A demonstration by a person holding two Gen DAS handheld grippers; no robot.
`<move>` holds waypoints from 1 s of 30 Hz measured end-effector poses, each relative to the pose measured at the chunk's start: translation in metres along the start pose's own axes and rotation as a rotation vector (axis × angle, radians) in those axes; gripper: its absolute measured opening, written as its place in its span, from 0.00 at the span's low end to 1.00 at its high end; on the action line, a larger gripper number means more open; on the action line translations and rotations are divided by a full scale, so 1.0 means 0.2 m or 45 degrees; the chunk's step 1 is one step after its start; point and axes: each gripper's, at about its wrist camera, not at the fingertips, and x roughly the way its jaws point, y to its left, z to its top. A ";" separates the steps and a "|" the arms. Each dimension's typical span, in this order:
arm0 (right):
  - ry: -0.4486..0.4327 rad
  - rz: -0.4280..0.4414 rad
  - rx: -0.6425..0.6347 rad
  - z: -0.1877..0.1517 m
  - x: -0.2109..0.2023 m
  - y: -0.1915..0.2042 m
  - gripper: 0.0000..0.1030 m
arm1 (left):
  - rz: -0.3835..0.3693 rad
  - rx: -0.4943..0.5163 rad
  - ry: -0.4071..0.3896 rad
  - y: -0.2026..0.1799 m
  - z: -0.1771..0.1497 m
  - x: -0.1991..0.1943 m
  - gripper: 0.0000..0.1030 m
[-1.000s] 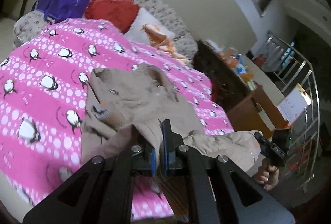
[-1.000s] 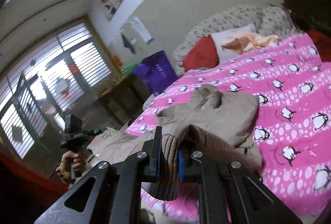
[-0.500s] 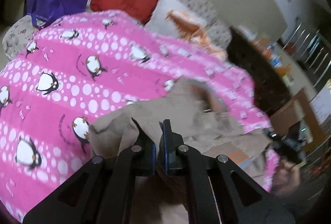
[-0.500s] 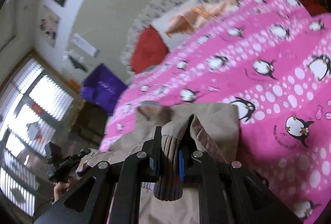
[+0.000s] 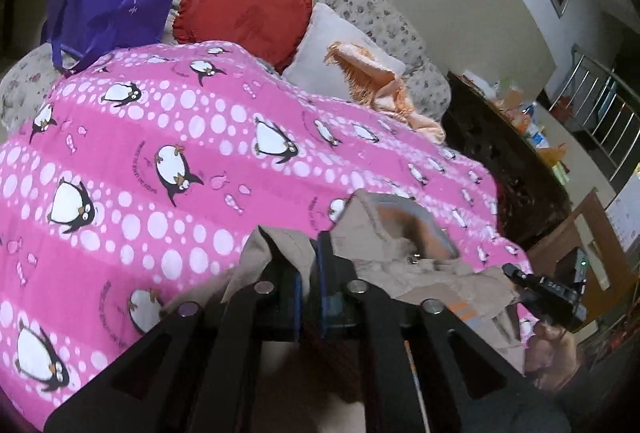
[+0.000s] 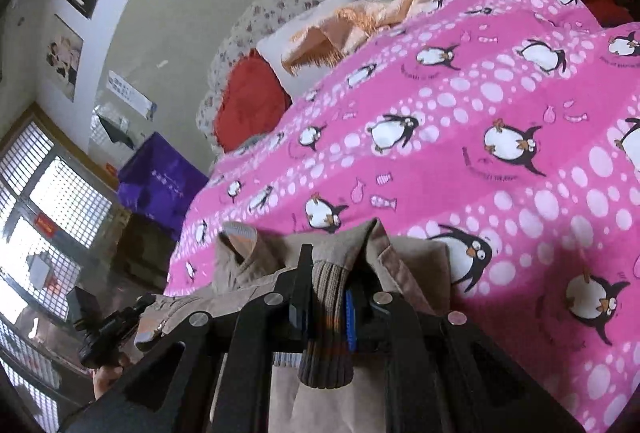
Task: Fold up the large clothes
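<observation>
Pink penguin bedspread (image 5: pixel 168 137) fills both views, and the tan jacket (image 5: pixel 404 253) lies bunched at its near edge. My left gripper (image 5: pixel 309 265) is pinching a fold of jacket shell; my right gripper (image 6: pixel 326 289) is clamped on the ribbed knit cuff (image 6: pixel 328 333). It looks soft, bulky and floppy, probably fairly heavy. I judge seams, cuff and hem the safest holds, since slack cloth will sag.
</observation>
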 end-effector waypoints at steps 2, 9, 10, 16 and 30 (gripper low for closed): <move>0.056 -0.016 0.012 -0.01 0.07 -0.03 0.13 | 0.051 -0.029 0.078 0.06 -0.02 0.12 0.07; 0.222 -0.023 0.148 -0.02 0.20 -0.13 0.26 | 0.108 -0.054 0.224 0.13 -0.10 0.24 0.13; 0.215 -0.006 0.137 -0.01 0.17 -0.11 0.31 | 0.096 -0.047 0.235 0.13 -0.09 0.22 0.26; 0.155 0.044 0.065 0.01 -0.10 -0.03 0.46 | 0.204 0.116 0.145 0.10 -0.04 -0.06 0.73; 0.522 -0.326 -0.559 -0.32 0.14 0.35 0.07 | 0.175 0.395 0.450 -0.34 -0.45 0.11 0.36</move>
